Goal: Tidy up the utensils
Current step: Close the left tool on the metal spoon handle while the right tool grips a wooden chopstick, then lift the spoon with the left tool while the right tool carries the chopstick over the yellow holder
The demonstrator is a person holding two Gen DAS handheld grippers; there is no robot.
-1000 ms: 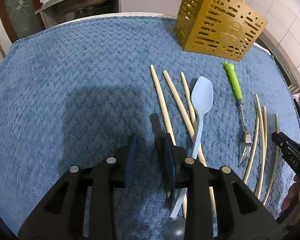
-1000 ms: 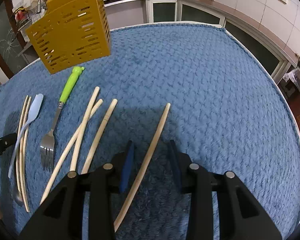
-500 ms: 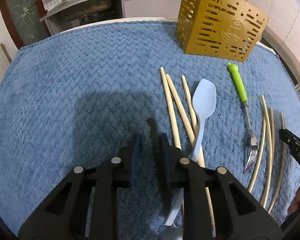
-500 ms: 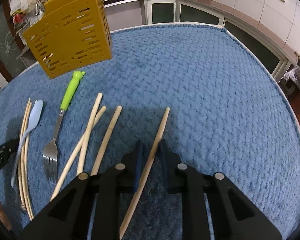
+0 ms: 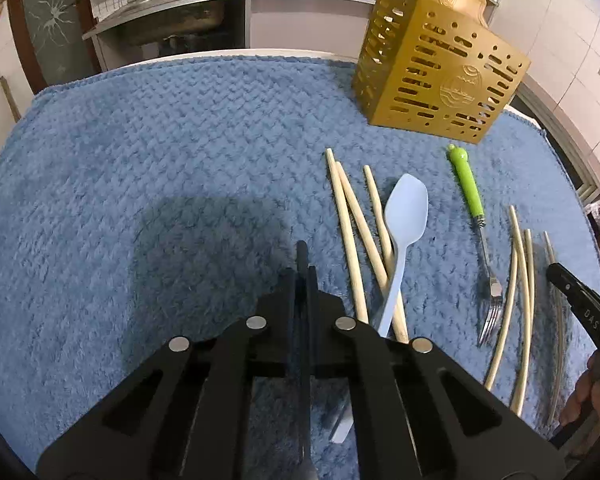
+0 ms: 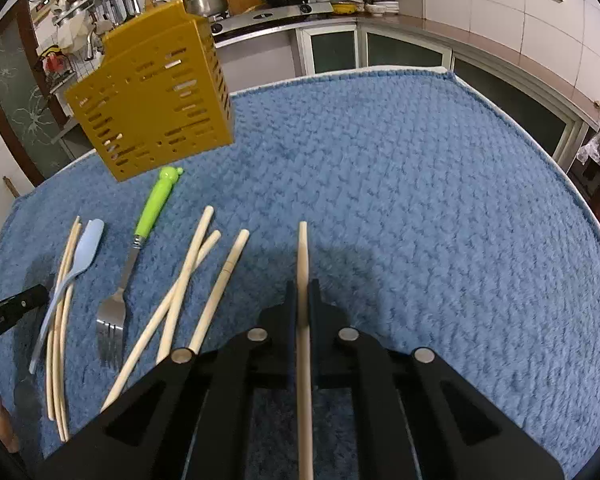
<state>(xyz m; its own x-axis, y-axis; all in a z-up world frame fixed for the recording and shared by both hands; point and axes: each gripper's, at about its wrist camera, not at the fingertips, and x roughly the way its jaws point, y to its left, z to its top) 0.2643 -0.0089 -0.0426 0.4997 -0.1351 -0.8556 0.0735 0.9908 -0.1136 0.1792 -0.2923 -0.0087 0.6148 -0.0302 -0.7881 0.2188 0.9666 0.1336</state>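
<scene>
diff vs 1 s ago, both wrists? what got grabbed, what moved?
Both grippers went from open to shut. The right gripper closed on the lone chopstick, which swung from slanted to in line with the fingers. The left gripper closed on a thin dark utensil; what it is cannot be told. Unchanged: yellow holder, green-handled fork, blue spoon and the other chopsticks on the blue towel.

Home kitchen, sink (image 5: 172, 20), stove (image 6: 284, 10), hanging utensils (image 6: 100, 0)

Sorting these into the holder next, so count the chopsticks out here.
7. Three chopsticks lie beside the blue spoon, three more lie crossed right of the fork, and one is clamped in the right gripper. More could be hidden.
</scene>
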